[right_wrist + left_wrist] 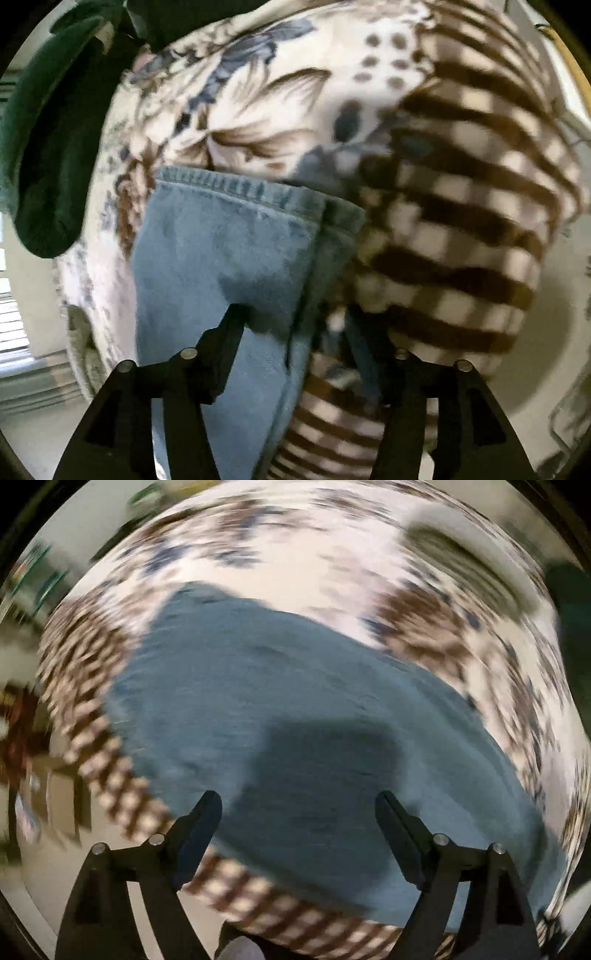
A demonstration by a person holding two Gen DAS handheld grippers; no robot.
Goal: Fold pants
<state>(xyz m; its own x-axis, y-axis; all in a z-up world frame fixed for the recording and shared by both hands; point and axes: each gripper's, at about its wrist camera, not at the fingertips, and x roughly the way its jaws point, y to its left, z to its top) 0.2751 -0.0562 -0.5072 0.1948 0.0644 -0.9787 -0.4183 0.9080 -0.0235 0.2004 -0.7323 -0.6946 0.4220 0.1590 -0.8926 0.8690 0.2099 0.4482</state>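
Observation:
Light blue denim pants [280, 709] lie flat on a bed with a floral and brown-checked blanket [295, 561]. My left gripper [297, 801] is open above the denim, holding nothing; its shadow falls on the cloth. In the right wrist view the hemmed leg ends [236, 236] of the pants lie on the blanket [461, 206]. My right gripper [295, 321] is open, its left finger [231, 332] over the denim; the right finger is blurred beside the leg's edge.
A pale pillow [469, 554] lies at the bed's far right. A dark green cloth [48, 147] lies at the bed's upper left in the right view. The bed edge and floor [44, 867] show lower left; window blinds [14, 332] are at left.

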